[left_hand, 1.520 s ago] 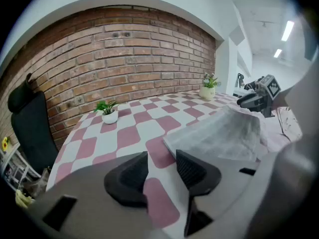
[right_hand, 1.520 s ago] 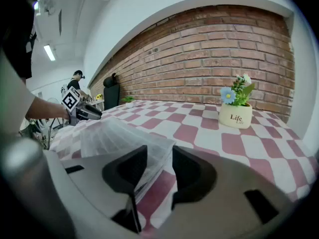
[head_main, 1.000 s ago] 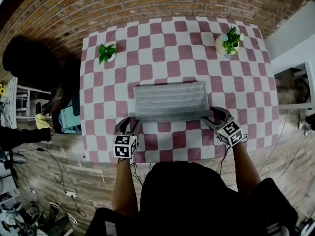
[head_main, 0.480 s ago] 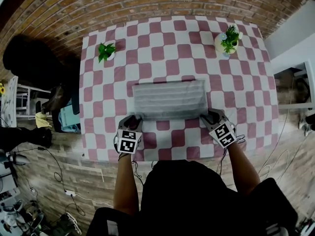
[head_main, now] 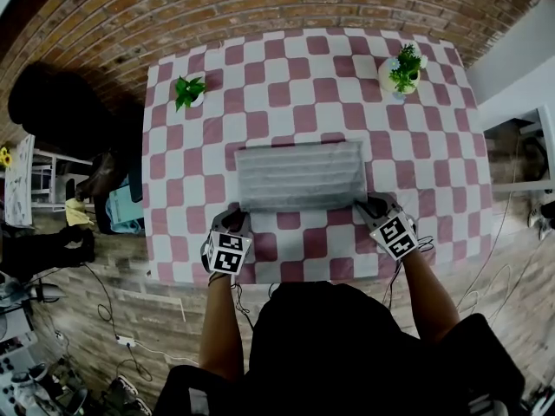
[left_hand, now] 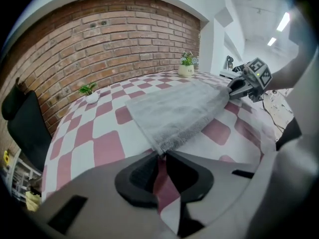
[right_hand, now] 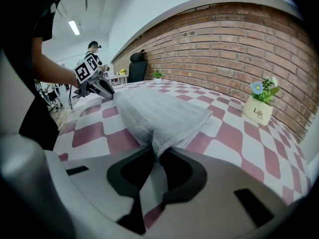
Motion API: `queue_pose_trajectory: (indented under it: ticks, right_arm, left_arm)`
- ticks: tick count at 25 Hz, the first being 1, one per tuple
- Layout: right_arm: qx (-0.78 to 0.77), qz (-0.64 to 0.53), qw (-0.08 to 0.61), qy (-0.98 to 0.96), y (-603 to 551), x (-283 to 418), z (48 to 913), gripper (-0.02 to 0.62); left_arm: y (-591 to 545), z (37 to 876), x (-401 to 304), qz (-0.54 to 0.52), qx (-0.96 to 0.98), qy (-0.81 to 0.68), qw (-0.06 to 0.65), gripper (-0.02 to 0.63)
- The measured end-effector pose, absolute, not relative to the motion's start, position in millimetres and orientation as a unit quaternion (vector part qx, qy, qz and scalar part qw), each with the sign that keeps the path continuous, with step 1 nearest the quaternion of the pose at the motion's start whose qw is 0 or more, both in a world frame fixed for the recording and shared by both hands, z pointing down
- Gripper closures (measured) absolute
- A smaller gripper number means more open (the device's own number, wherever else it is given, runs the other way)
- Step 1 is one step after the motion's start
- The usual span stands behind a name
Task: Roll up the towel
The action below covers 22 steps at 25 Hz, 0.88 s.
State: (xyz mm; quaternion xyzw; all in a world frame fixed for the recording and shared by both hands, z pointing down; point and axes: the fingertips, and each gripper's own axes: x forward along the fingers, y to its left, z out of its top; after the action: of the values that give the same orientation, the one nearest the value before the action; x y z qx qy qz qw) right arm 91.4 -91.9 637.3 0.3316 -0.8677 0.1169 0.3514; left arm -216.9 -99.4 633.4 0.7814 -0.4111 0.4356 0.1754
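- towel [head_main: 300, 177]: grey, soft, limp and probably light, lying flat mid-tabletop [head_main: 260, 76]; it will likely sag and slip unless taken by both near corners.
- left gripper [left_hand: 162, 156] and right gripper [right_hand: 158, 154]: the fingers have just been closing and now pinch one near corner each.

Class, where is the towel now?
Head view: the towel lies flat on the table, centred; the left gripper and right gripper have just closed their jaws on its near corners.

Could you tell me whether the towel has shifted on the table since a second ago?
No. The towel lies over the same checks of the table, its far edge along the same row.
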Motion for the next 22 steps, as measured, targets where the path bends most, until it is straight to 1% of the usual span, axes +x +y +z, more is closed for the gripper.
queue_pose_trajectory:
  ticks: [1,3,7,12,17,22]
  right_arm:
    - [0.331,0.117,0.35,-0.868,-91.7,90.9,636.3,0.542]
    - [0.331,0.119,0.348,-0.869,-90.6,91.0,633.9,0.556]
    - [0.337,0.118,0.351,-0.866,-85.9,96.3,631.9,0.565]
    - [0.367,0.116,0.36,-0.85,-78.6,115.2,628.9,0.566]
    - [0.416,0.134,0.364,-0.822,-63.5,150.3,626.6,0.566]
    - [0.481,0.167,0.354,-0.784,-34.6,194.3,626.1,0.566]
  left_arm:
    - [-100.7,632.6,-217.3,0.437,0.78,-0.414,0.171,0.561]
    - [-103.0,632.2,-216.6,0.442,0.779,-0.415,0.163,0.577]
    - [-108.7,632.5,-211.3,0.45,0.781,-0.408,0.144,0.589]
    - [-125.4,633.7,-190.6,0.452,0.792,-0.394,0.116,0.589]
    - [-154.6,632.9,-143.8,0.453,0.815,-0.353,0.076,0.589]
    - [-180.2,632.0,-77.4,0.458,0.841,-0.287,0.022,0.589]
